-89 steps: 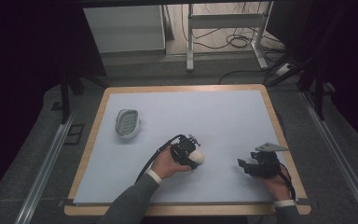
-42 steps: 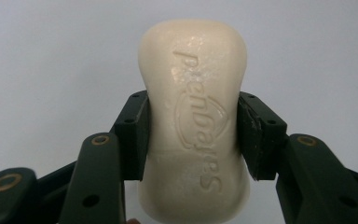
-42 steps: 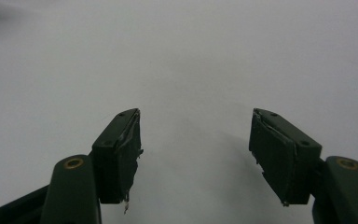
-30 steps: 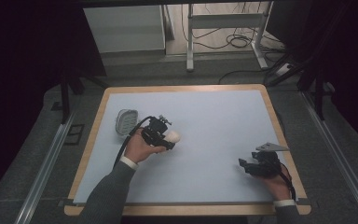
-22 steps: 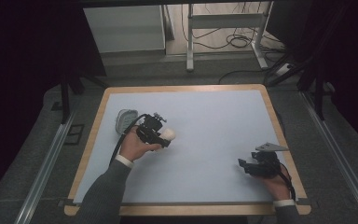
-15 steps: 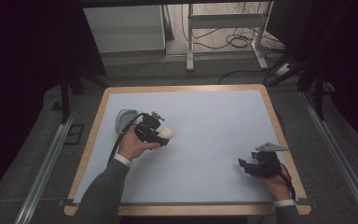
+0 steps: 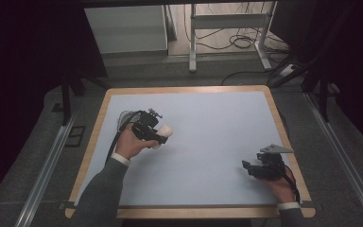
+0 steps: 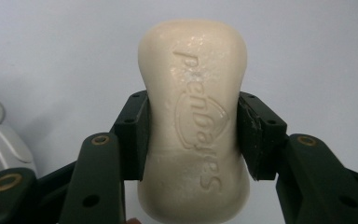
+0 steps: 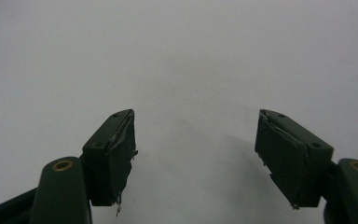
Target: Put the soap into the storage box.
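Observation:
A cream bar of soap [image 8: 193, 116] with embossed lettering is clamped at its waist between the two black pads of my left gripper [image 7: 159, 135]. In the high view the soap [image 7: 166, 130] sticks out to the right of that gripper, at the left of the table. A pale grey soap dish [image 8: 0, 140] shows just beside the left jaw and is mostly hidden under the hand in the high view. My right gripper [image 7: 246, 168] rests near the table's front right; its jaws [image 9: 196, 149] have just been opening, with nothing between them.
The table [image 7: 217, 109] has a light blue top and a wooden rim. Dark floor and metal rails flank it, and a white cabinet [image 7: 125, 28] and a desk frame [image 7: 227, 21] with cables stand behind.
My left gripper has carried the soap from the table's middle to the back left, and it now covers the soap dish. The right hand has stayed where it was.

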Tool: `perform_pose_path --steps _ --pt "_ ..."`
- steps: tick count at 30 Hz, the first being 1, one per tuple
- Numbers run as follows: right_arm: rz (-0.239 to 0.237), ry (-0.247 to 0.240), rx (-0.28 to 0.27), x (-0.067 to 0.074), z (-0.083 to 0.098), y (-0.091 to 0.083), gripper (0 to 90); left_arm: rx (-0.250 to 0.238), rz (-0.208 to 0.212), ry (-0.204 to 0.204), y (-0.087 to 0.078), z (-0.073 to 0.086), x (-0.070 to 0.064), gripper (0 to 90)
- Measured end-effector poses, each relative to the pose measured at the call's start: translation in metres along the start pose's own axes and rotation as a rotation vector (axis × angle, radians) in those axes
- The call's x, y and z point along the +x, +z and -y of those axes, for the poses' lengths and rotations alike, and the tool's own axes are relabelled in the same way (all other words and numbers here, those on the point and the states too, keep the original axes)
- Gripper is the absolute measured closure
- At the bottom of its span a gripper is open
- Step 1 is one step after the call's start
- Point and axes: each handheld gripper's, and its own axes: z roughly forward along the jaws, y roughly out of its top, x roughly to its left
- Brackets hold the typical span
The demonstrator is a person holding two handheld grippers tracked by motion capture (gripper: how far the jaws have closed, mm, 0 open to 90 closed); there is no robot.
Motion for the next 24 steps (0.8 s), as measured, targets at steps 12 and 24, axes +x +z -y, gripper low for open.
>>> perform_pose_path --steps 12,24 --pt "0.007 0.000 0.000 0.001 0.000 0.001 23.9 -0.013 -0.007 -0.006 -0.011 0.000 0.011 49.6" --pt "0.007 -0.005 0.001 0.001 0.000 0.000 23.8 -0.009 -0.036 -0.023 -0.019 0.000 0.025 49.5"
